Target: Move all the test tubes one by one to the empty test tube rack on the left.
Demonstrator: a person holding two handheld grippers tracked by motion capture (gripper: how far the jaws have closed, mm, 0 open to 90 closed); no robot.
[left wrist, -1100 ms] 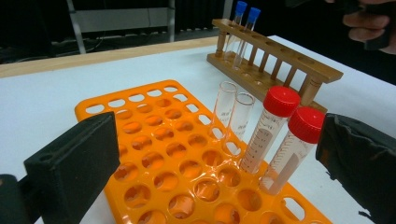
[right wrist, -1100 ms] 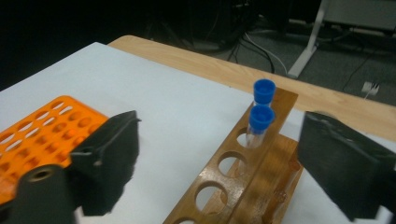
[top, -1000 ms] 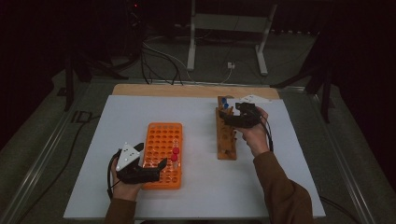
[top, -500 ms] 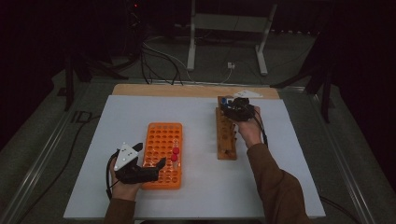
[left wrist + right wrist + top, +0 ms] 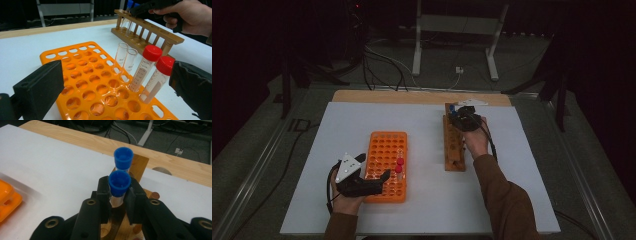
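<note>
So the right gripper (image 5: 117, 202) has just been closing and now pinches the nearer blue-capped tube (image 5: 119, 185), standing in the wooden rack (image 5: 454, 145) — yank it crooked and the rack tips. Left gripper (image 5: 371, 172) gapes wide at the orange rack (image 5: 387, 150).

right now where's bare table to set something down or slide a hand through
Bare white table lies left of and beyond the orange rack, and in the lane between it and the wooden rack. Right of the right gripper is open too. It is crowded at the orange rack's near end, by the left gripper.
</note>
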